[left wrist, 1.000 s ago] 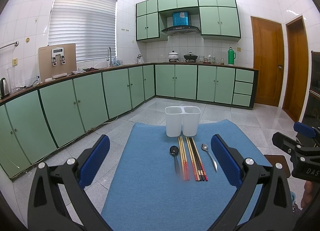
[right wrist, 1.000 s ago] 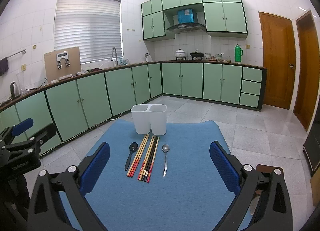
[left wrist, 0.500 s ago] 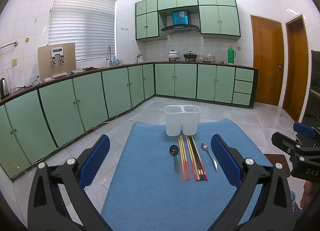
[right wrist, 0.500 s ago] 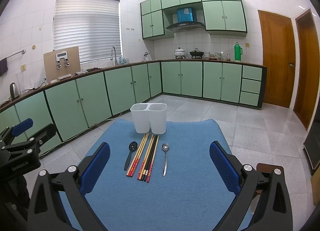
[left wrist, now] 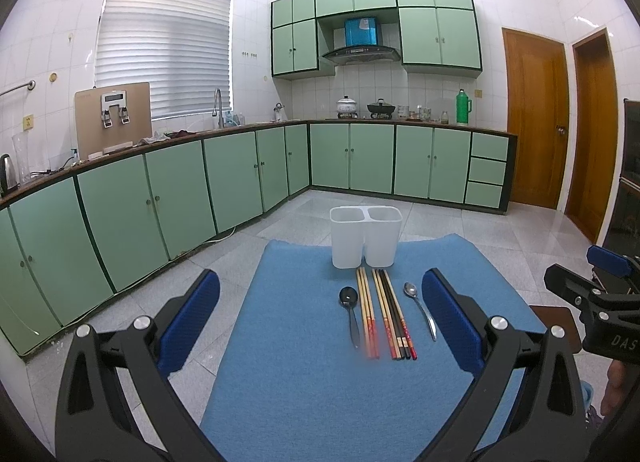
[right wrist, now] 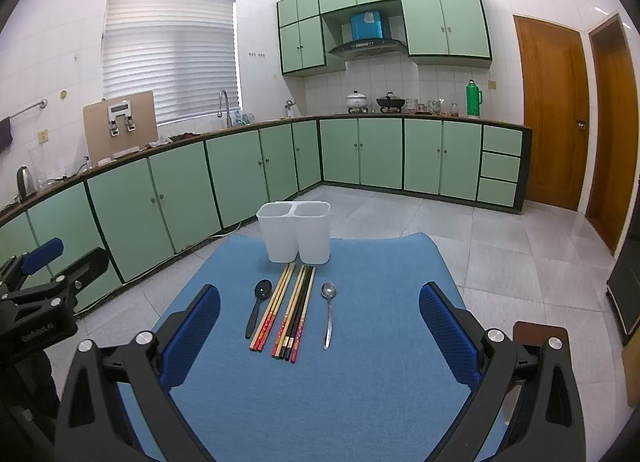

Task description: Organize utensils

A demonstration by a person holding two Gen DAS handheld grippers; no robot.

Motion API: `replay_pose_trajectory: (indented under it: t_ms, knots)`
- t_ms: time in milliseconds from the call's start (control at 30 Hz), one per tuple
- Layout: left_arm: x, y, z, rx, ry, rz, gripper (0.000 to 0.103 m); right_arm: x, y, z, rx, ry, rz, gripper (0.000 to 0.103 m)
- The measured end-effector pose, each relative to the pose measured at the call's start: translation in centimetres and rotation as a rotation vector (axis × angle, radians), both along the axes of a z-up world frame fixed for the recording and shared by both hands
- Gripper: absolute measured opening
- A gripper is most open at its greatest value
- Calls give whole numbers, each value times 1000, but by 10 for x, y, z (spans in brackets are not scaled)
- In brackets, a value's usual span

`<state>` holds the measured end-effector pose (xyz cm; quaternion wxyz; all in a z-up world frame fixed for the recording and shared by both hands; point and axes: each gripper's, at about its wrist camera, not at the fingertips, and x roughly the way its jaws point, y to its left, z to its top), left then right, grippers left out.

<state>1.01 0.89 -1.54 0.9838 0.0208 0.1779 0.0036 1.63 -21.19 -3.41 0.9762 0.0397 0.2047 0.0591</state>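
A white two-compartment utensil holder (left wrist: 365,236) (right wrist: 295,232) stands empty at the far edge of a blue mat (left wrist: 304,382) (right wrist: 360,390). In front of it lie a black spoon (left wrist: 351,312) (right wrist: 257,308), several chopsticks (left wrist: 384,314) (right wrist: 288,314) and a silver spoon (left wrist: 420,308) (right wrist: 328,312), side by side. My left gripper (left wrist: 320,314) is open and empty, held above the mat's near side. My right gripper (right wrist: 320,318) is open and empty too, beside it; it shows at the right edge of the left wrist view (left wrist: 592,298).
The mat covers a small table on a tiled kitchen floor (right wrist: 520,262). Green cabinets (left wrist: 160,206) line the left and far walls. A brown stool top (right wrist: 540,336) sits right of the mat. Wooden doors (right wrist: 556,114) stand at the right.
Both views have shifted very slightly; the utensils and holder have not moved. Both grippers stay open.
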Motion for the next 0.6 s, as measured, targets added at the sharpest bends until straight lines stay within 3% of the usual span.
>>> replay_pose_trajectory:
  t_ms: [367,600]
  knots:
    - [19,-4,-4,4,39,6,98,21,-3,-8,-1,39,-9,97]
    - [64,1,-26,30,118,27,98,65,-1,-21,-40,95,-10,97]
